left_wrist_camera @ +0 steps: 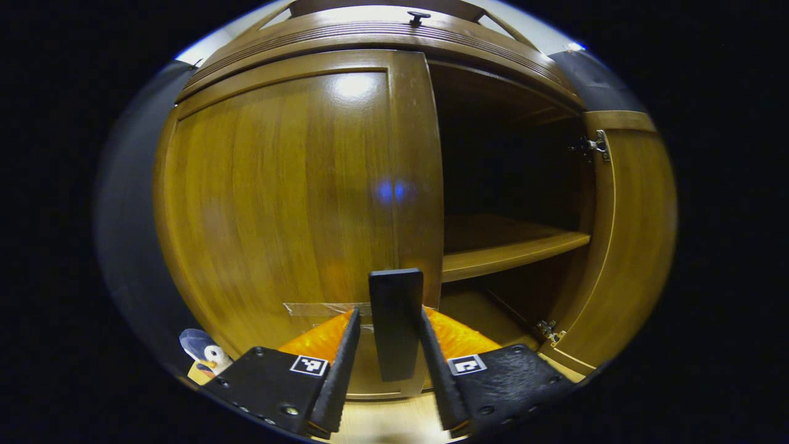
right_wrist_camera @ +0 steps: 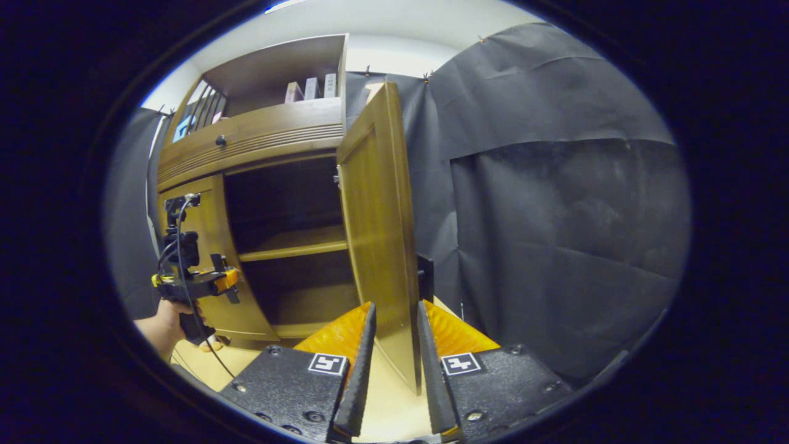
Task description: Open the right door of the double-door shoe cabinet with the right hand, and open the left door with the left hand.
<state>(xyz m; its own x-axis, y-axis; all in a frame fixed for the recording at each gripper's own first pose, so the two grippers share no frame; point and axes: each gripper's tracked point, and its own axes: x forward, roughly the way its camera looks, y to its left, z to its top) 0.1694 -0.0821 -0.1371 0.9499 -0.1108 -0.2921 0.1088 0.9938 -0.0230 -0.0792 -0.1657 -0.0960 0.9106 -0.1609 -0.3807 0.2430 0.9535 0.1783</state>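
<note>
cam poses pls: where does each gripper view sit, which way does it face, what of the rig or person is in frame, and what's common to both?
Left gripper view: rides the left gripper, facing the closed left door close up; its fingers flank the door's dark handle.
Right gripper view: rides the right gripper, looking along the swung-out right door, whose edge sits between its fingers; the left gripper and a hand show farther off.
Shared: the cabinet's open right half with its shelf.

We hold our left gripper (left_wrist_camera: 389, 364) closed on a handle (left_wrist_camera: 395, 320); our right gripper (right_wrist_camera: 394, 364) straddles the door edge (right_wrist_camera: 397, 296).
</note>
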